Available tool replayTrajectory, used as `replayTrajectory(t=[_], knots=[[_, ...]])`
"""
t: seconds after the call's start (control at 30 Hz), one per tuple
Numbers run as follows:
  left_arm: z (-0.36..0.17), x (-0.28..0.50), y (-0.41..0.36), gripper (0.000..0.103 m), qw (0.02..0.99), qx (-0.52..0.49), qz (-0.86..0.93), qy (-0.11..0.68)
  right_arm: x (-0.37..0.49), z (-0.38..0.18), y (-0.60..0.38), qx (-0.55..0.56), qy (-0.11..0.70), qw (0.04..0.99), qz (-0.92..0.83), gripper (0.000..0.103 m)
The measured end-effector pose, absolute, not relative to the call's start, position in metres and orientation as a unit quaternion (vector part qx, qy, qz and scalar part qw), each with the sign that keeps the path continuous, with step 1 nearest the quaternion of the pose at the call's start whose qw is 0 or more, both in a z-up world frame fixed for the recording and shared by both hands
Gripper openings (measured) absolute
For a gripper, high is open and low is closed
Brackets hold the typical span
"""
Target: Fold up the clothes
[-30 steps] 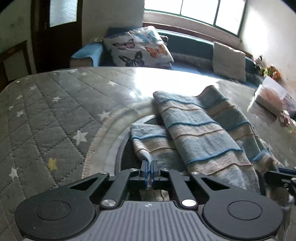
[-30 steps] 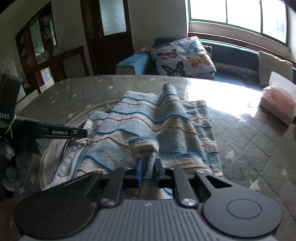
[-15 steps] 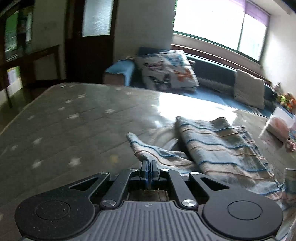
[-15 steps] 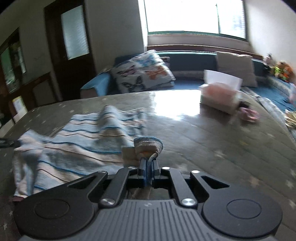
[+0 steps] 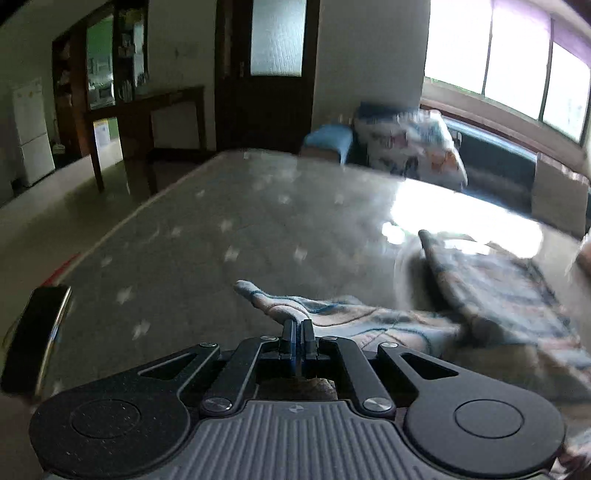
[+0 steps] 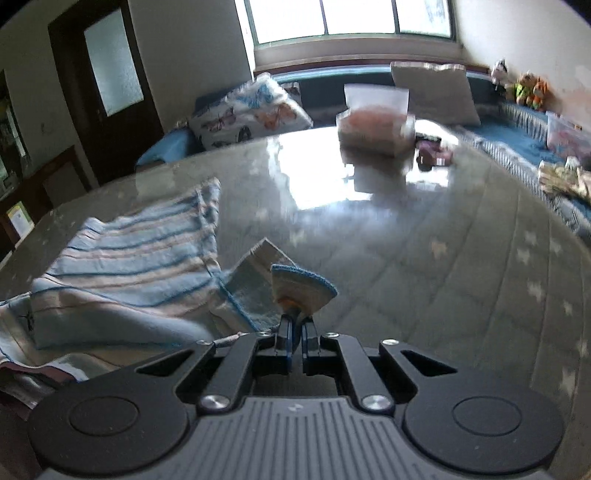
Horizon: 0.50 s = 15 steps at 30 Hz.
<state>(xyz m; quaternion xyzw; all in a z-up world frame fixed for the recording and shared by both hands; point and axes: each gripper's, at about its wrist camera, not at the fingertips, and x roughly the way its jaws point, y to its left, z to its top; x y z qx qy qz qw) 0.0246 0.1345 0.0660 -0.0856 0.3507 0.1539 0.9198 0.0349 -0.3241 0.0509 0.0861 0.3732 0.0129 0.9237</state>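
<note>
Daylight from window (image 6: pixel 351 16), glare on table (image 6: pixel 314 177), motion blur, fisheye-bent edges, dim corners

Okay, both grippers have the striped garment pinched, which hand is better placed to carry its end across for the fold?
Probably the left. The left gripper is shut on an end of the striped garment that stretches out flat from it. The right gripper is shut on a bunched corner, with cloth crumpled beside it.
</note>
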Motion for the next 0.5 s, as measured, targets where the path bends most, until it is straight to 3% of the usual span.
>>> replayTrajectory(t=[0.13,0.2,0.33,0.5], knots=[[0.066,0.018,0.143,0.007,0.913,-0.088,0.145,0.372,0.024,0.049,-0.324,0.071,0.389,0.918,0.021,0.016],[0.072,0.019,0.145,0.009,0.915,-0.078,0.153,0.365,0.021,0.058,-0.324,0.056,0.384,0.921,0.019,0.017],[0.087,0.018,0.15,0.031,0.924,-0.076,0.142,0.348,0.019,0.077,-0.324,0.032,0.373,0.927,0.018,0.018],[0.088,0.045,0.143,0.033,0.926,-0.094,0.1,0.351,0.046,0.086,-0.309,0.014,0.369,0.928,0.045,0.018]])
